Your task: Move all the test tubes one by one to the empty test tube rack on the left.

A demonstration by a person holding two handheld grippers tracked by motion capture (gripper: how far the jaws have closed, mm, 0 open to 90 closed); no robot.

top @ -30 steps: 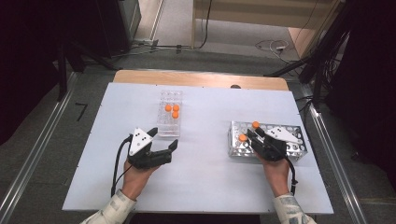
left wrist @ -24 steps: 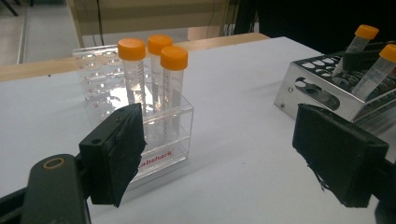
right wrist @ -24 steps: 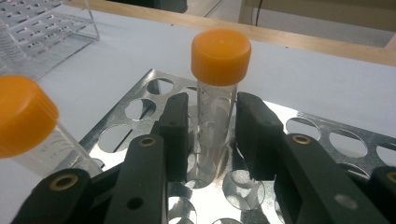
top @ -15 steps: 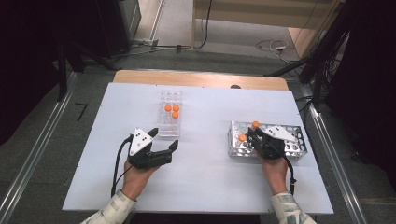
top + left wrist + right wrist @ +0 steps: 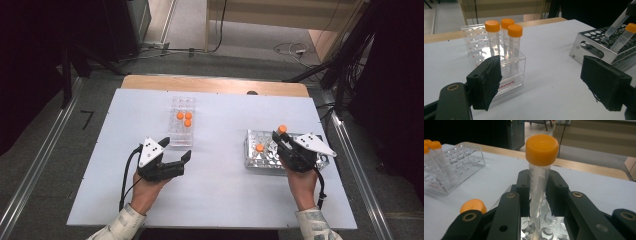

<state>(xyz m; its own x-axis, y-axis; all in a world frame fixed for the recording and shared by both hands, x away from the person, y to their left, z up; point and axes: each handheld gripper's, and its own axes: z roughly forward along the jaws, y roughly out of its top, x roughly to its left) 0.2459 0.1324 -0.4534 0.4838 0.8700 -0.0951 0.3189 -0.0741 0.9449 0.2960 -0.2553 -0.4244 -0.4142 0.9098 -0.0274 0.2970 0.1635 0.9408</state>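
Observation:
My right gripper (image 5: 281, 139) is shut on a clear tube with an orange cap (image 5: 539, 187) and holds it over the metal rack (image 5: 257, 162). The tube's lower end reaches down to the rack's holes (image 5: 541, 228). A second orange-capped tube (image 5: 260, 148) leans in that rack to the left. My left gripper (image 5: 175, 149) lies open on the table with nothing between its pads (image 5: 486, 82), just in front of the clear plastic rack (image 5: 510, 77). Three orange-capped tubes (image 5: 515, 45) stand upright in that rack.
The white table top (image 5: 220, 190) stretches between the two racks and toward the person. A wooden strip (image 5: 215, 85) runs along its far edge. Beyond lie dark floor and cables (image 5: 290, 50).
My right gripper has shifted a little to the right and away with the tube in it, over the metal rack. The left gripper has stayed put.

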